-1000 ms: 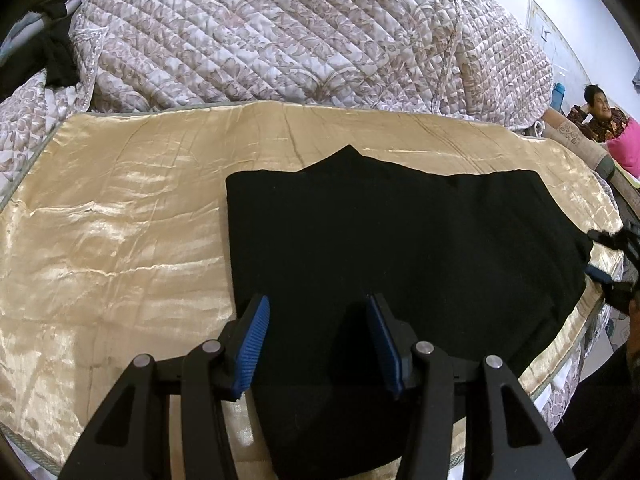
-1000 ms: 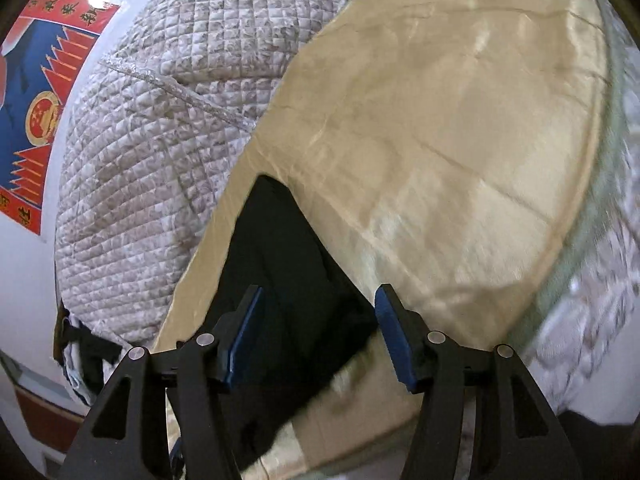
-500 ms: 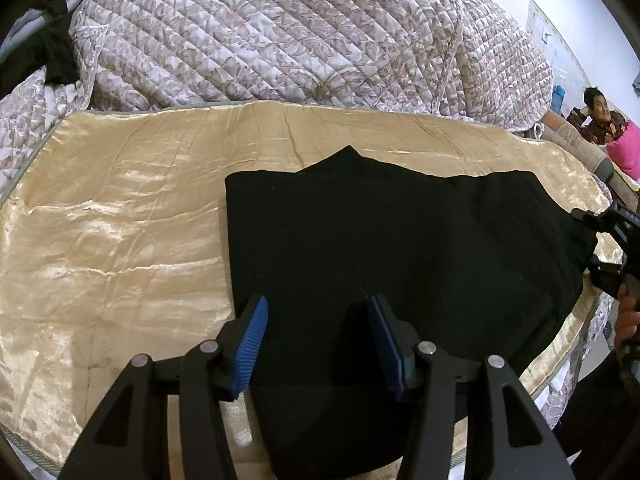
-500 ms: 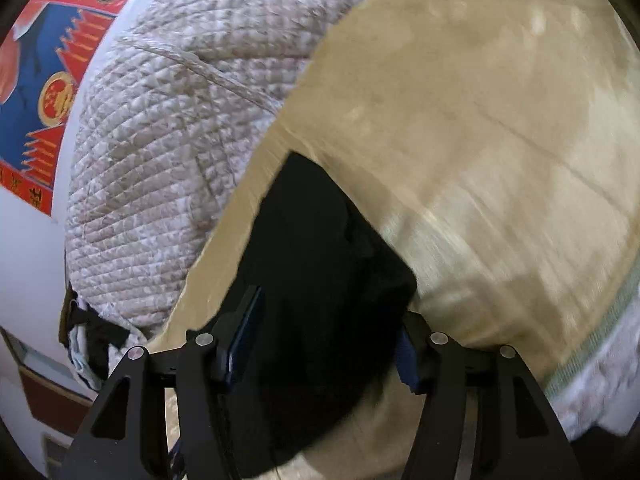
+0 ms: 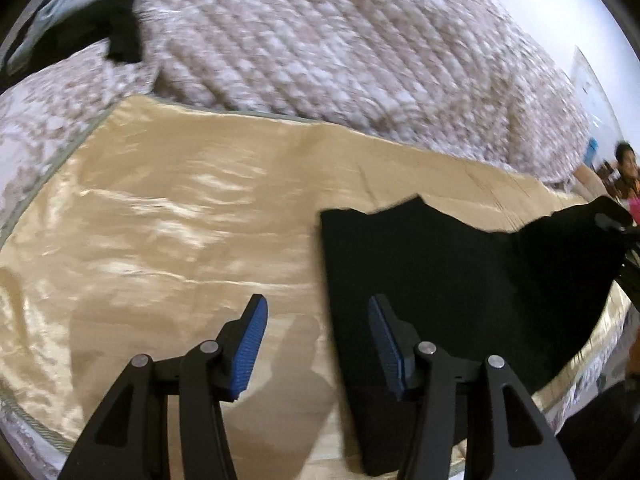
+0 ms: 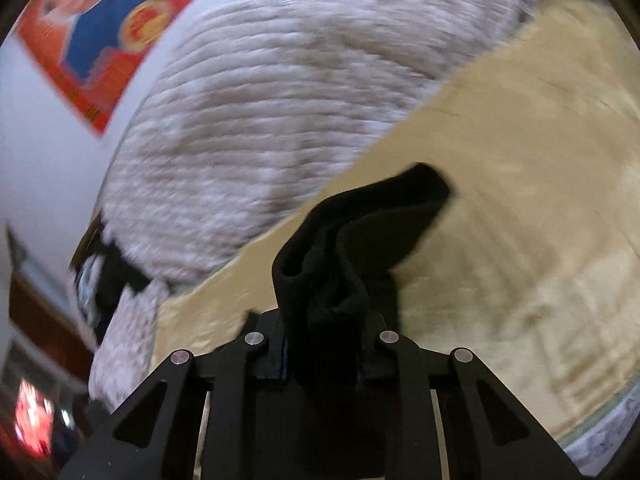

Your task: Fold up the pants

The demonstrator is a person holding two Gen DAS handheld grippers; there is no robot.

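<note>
1. Right gripper [image 6: 324, 344]: jaws closing on a bunched fold of the black pants [image 6: 360, 236], cloth pinched between the pads and rising in thick folds just ahead of the fingers.
2. Beyond that bunch: a rounded tip of the pants flopping over to the right, hanging above the gold satin sheet [image 6: 520, 184].
3. Left gripper [image 5: 316, 320]: jaws spread, nothing between the blue pads [image 5: 250, 334]; bare sheet under the gap.
4. Right pad of the left gripper: over the left edge of the pants [image 5: 460, 288]; left pad over the gold satin sheet [image 5: 160, 240].
5. Ahead and to the right of the left gripper: pants lying mostly flat, far right corner lifted off the sheet where the other gripper [image 5: 624, 240] grips it at the frame edge.
6. Farther out, past the sheet's far border: a quilted patterned bedcover [image 5: 340, 40] heaped up; also behind the pinched cloth in the right wrist view [image 6: 260, 120].
7. Farthest, upper left of the right gripper: a red and blue wall poster [image 6: 100, 28], blurred.
</note>
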